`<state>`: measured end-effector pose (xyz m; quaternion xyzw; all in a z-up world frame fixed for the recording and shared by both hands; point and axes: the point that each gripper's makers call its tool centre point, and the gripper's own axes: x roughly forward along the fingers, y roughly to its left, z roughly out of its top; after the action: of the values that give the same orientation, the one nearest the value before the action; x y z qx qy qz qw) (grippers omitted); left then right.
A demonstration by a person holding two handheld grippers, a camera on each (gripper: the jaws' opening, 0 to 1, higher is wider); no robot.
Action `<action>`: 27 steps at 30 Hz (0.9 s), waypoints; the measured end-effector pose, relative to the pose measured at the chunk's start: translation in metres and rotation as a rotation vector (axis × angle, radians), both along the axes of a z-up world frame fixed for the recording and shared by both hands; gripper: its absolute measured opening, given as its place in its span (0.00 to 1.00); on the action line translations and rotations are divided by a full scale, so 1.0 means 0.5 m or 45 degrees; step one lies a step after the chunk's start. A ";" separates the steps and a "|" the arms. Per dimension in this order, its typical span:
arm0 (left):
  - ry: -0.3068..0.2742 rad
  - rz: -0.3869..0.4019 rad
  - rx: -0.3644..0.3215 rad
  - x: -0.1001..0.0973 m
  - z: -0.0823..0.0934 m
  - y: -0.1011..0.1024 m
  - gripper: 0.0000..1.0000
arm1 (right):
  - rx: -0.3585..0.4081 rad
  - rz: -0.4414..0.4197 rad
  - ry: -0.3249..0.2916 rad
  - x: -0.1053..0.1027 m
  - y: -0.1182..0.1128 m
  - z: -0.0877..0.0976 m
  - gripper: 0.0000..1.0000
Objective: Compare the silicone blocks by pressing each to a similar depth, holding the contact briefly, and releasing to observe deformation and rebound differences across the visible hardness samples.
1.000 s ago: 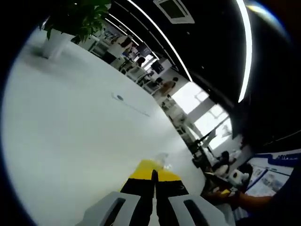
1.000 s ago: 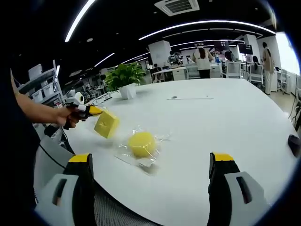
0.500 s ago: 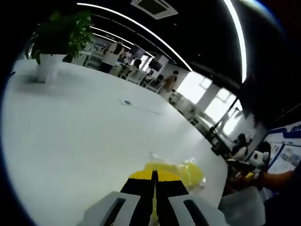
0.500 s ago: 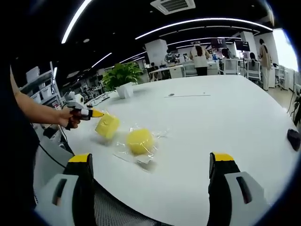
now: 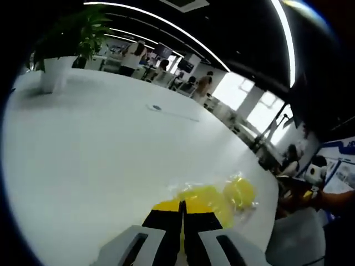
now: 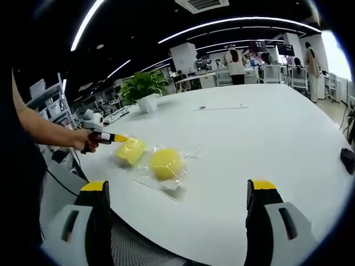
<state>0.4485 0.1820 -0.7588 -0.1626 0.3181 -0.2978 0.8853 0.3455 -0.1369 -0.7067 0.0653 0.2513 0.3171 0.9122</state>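
— Why do we have the left hand-held gripper pinched together like that?

— Jaws together make a blunt tip, set against the yellow block lying near the counter edge, touching or just short of it; we judge that suits an even press.

— And the round sample?

— In its clear wrapper just beside the block, so we'd guess it's next in line.

— The right hand-held gripper?

— Held back with jaws spread wide and nothing between them, likely to watch the rebound.
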 end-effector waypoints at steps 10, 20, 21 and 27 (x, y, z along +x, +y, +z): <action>-0.008 -0.053 0.081 0.004 -0.022 0.008 0.00 | -0.005 -0.004 0.032 -0.002 -0.007 -0.012 0.96; -0.063 -0.105 0.164 0.003 -0.033 0.006 0.00 | -0.024 -0.003 0.039 0.008 -0.013 -0.009 0.96; -0.063 -0.104 0.164 0.004 -0.034 0.007 0.00 | -0.022 -0.004 0.037 0.010 -0.014 -0.007 0.96; -0.044 -0.086 0.151 0.005 -0.038 0.011 0.00 | -0.016 -0.001 0.035 0.013 -0.009 -0.005 0.96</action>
<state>0.4508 0.1877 -0.7775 -0.0940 0.3250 -0.3108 0.8882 0.3519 -0.1415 -0.7093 0.0640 0.2659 0.3141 0.9091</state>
